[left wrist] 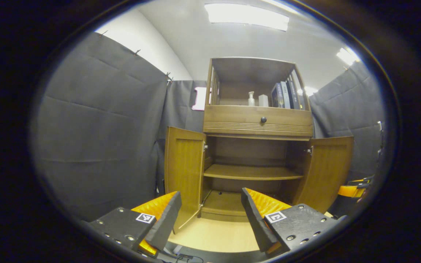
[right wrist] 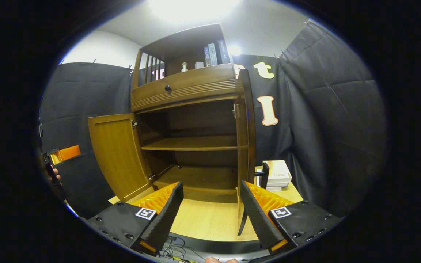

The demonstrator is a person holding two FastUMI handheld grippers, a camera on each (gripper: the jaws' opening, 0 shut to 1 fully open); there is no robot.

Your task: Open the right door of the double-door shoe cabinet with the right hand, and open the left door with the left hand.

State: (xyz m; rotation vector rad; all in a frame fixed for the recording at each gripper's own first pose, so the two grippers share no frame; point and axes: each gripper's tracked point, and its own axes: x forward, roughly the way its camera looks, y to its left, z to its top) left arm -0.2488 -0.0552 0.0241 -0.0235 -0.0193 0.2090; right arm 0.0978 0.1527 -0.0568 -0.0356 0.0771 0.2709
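- Standing on the pale wooden floor, the tall brown wooden shoe cabinet [left wrist: 258,120] has both doors swung open; task looks finished;
- left door [left wrist: 183,171] and right door [right wrist: 245,146] need no further pull;
- left tongs [left wrist: 210,208] and right tongs [right wrist: 210,204] gape wide, empty; next, simply withdraw.

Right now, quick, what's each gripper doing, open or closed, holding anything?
Left gripper: open, holding nothing, back from the open left door.
Right gripper: open, holding nothing; the right door stands open just ahead.

Books [left wrist: 285,95] right of bottle [left wrist: 251,98] on top shelf [left wrist: 232,103], above drawer [left wrist: 258,122].
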